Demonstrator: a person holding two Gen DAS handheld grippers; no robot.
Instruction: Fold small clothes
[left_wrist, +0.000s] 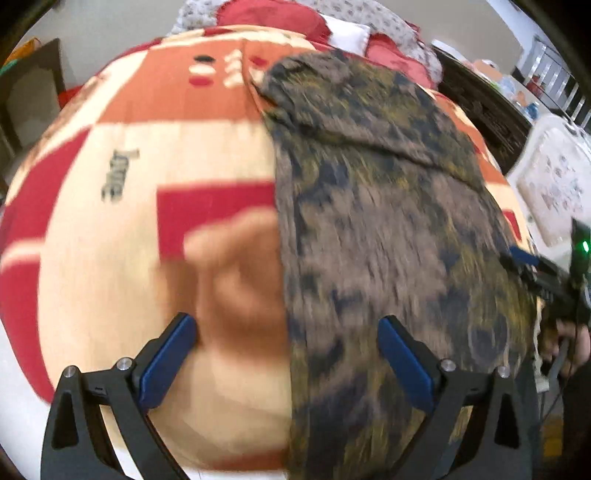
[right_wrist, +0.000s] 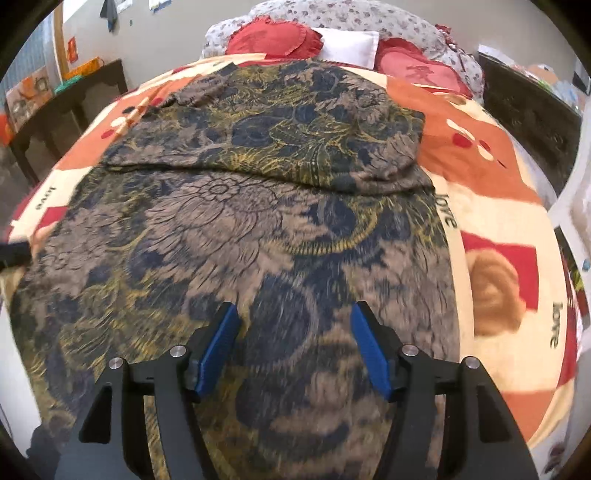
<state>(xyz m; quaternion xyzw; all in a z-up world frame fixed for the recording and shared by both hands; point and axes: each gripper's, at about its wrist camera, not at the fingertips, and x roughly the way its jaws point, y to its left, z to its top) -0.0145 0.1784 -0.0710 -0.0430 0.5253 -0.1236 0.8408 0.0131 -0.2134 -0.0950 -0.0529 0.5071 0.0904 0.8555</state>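
A brown, dark blue and yellow floral garment (right_wrist: 236, 236) lies spread flat on the bed, its far part folded over toward me (right_wrist: 280, 125). My right gripper (right_wrist: 294, 310) hovers open above the garment's near middle, with nothing between its blue pads. My left gripper (left_wrist: 286, 325) is open wide above the garment's (left_wrist: 388, 221) straight left edge, one finger over the bedspread and the other over the cloth. At the right edge of the left wrist view a blue finger (left_wrist: 522, 256) of the right gripper shows, with a hand below it. Motion blurs the left view.
The bedspread (right_wrist: 491, 177) is orange, red and cream with "love" printed on it. Red heart cushions (right_wrist: 273, 38) and a white pillow (right_wrist: 351, 44) lie at the head. A dark wooden table (right_wrist: 70, 96) stands left of the bed and dark furniture (right_wrist: 528, 114) right.
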